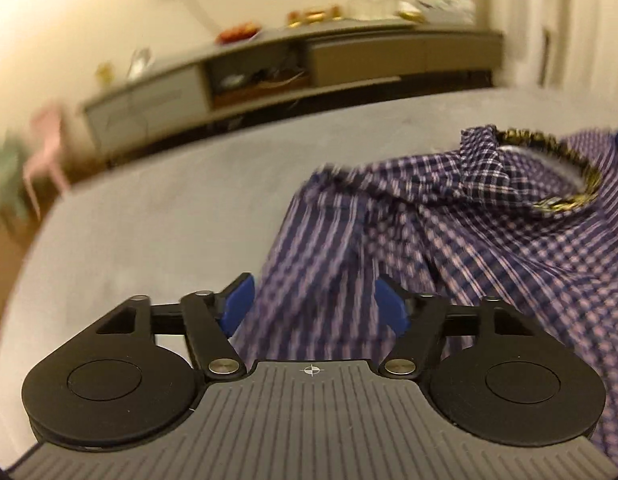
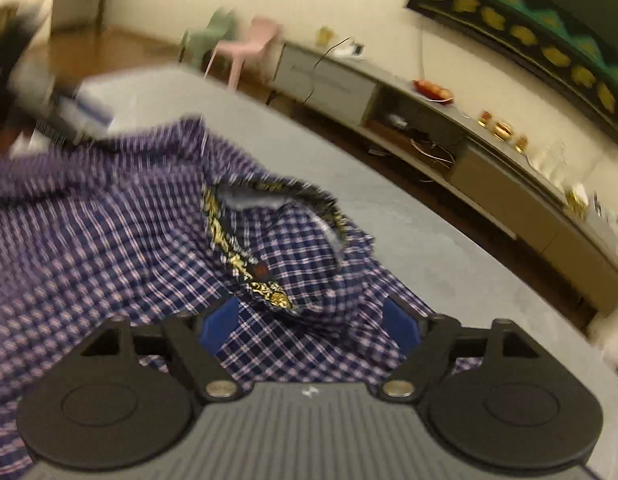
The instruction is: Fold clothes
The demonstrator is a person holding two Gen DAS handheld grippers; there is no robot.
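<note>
Folding has barely begun: the checked shirt lies rumpled, collar up, on the grey bed, seemingly; left tongs and right tongs gape, gripping nothing.

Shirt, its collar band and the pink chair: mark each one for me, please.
Shirt (image 1: 489, 248): left wrist view, on the plaid body fabric.
Collar band (image 2: 229, 248): right wrist view, on the gold-patterned inner lining.
Pink chair (image 2: 249, 46): right wrist view, on the seat.
</note>
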